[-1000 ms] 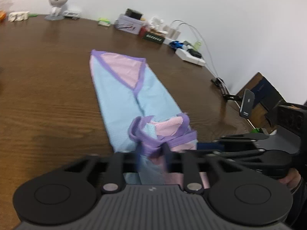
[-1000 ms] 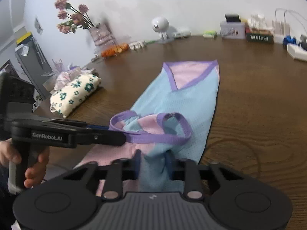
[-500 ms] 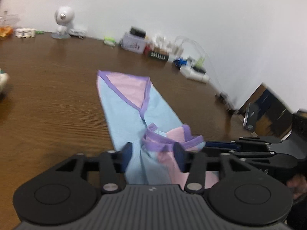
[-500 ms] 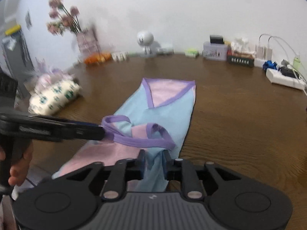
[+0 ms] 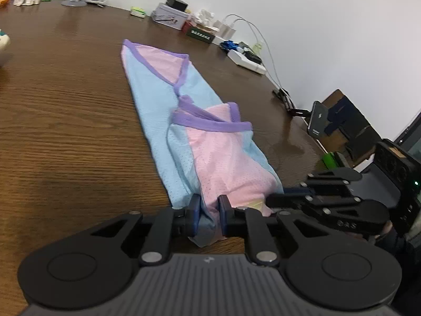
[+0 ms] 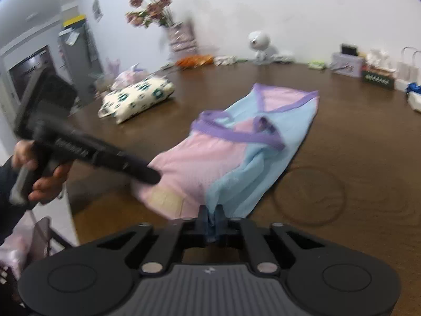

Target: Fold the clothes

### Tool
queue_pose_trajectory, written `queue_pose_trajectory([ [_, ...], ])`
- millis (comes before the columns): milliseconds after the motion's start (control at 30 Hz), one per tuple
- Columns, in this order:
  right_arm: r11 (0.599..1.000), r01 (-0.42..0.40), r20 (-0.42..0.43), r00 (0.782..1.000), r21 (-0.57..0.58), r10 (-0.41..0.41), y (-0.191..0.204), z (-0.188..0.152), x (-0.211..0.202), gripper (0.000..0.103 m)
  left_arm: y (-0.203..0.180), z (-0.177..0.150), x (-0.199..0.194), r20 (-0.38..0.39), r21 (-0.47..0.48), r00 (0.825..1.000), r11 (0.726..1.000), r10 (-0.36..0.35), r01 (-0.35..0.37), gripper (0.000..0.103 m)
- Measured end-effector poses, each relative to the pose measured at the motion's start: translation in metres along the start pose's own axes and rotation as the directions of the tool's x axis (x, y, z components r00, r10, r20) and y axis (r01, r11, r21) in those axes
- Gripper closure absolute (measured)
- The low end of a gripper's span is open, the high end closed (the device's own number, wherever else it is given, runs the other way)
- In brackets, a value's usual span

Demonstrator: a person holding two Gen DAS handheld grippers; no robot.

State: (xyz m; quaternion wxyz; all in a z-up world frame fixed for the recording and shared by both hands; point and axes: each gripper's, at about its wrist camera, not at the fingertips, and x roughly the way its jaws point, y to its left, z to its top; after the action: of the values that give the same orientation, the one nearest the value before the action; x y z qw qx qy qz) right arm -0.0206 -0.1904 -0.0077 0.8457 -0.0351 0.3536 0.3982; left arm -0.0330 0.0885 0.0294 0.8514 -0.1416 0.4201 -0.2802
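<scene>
Both grippers pinch the pink-and-blue mesh garment (image 5: 210, 142)'s six-o'clock fold, left gripper (image 5: 208, 214) closing, right gripper (image 6: 211, 220) pressed together; thin bites may slip

Both wrist cameras sit low at the near edge of the table (image 5: 65, 121), tilted down and looking far across it, the left from the near left, the right from the near right, sharing the garment (image 5: 184, 121) (image 6: 252, 152).

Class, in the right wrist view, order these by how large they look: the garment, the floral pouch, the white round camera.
1. garment
2. floral pouch
3. white round camera, though it stands farthest away
</scene>
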Motion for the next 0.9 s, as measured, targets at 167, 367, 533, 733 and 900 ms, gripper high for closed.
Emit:
queue_pose_trajectory([
  [167,1.0,0.017,0.04,0.999,-0.025,-0.016,0.005,-0.007,-0.016,0.066,0.0,-0.01,-0.024,0.081,0.052,0.997,0.999,-0.005,0.0,0.041],
  [367,0.999,0.018,0.025,1.0,-0.036,-0.017,0.007,-0.007,-0.005,0.085,-0.016,-0.02,-0.012,0.041,0.186,0.999,0.982,0.012,-0.019,0.05],
  [533,1.0,0.003,0.034,0.999,-0.019,-0.002,0.013,-0.014,-0.006,0.098,-0.018,-0.028,-0.008,0.03,0.221,0.999,0.975,0.016,-0.022,0.085],
  [733,1.0,-0.024,0.03,0.999,0.002,0.024,0.031,-0.037,-0.028,0.101,-0.034,-0.054,-0.033,-0.006,0.28,1.0,0.96,-0.026,0.027,0.091],
  [900,0.998,-0.045,0.089,0.995,0.034,0.042,0.043,-0.043,-0.067,0.102,-0.049,-0.048,-0.069,0.08,0.286,0.994,0.957,-0.081,0.055,0.093],
])
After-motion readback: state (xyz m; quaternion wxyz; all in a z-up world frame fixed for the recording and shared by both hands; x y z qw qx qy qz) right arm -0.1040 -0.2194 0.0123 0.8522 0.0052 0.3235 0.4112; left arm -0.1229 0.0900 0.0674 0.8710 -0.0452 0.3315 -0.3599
